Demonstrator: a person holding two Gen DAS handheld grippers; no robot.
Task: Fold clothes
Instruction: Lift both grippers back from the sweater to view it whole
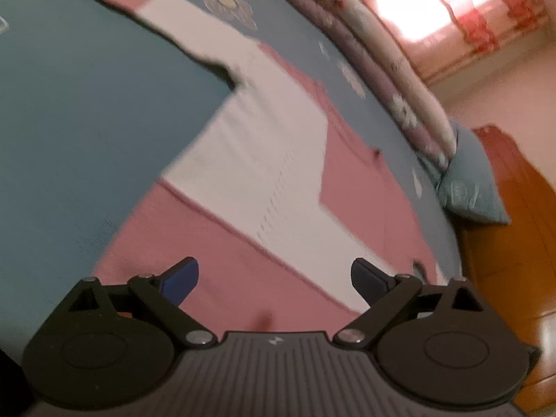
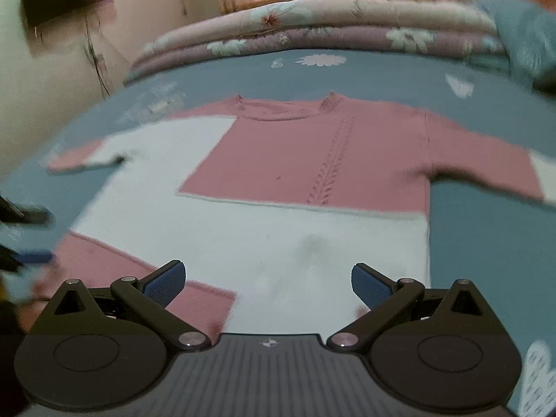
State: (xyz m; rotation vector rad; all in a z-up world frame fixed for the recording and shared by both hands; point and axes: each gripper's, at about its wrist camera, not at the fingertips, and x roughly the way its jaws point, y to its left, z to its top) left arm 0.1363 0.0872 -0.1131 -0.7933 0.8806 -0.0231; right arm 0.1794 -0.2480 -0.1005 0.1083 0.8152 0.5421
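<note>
We found the pink-and-white sweater (image 2: pixel 305 160) spread flat, front up, on the blue bed sheet (image 2: pixel 486 243), with its round collar (image 2: pixel 285 104) pointing to 12 o'clock in the right wrist view. Its body was pink across the chest, white through the middle, and pink again at the hem corner toward 7 o'clock. One sleeve (image 2: pixel 486 160) stretched out to 3 o'clock, the other sleeve (image 2: pixel 87 153) to 9 o'clock, each lying flat on the sheet.

Our right claw (image 2: pixel 267 286) hung over the white band near the hem, its blue-padded fingers wide apart and holding nothing. Our left claw (image 1: pixel 274 283) was likewise spread wide and empty, above the pink lower part of the sweater (image 1: pixel 264 160); that view was tilted and blurred, so we could not tell whether either pad touched the knit. At 9 o'clock in the right view, a blurred blue pad of the left claw (image 2: pixel 34 256) showed near the hem edge.

Beyond the collar, at 12 o'clock, a folded floral quilt (image 2: pixel 312 24) lay along the far side of the bed, and a pale blue pillow (image 1: pixel 469 187) sat at its end.
</note>
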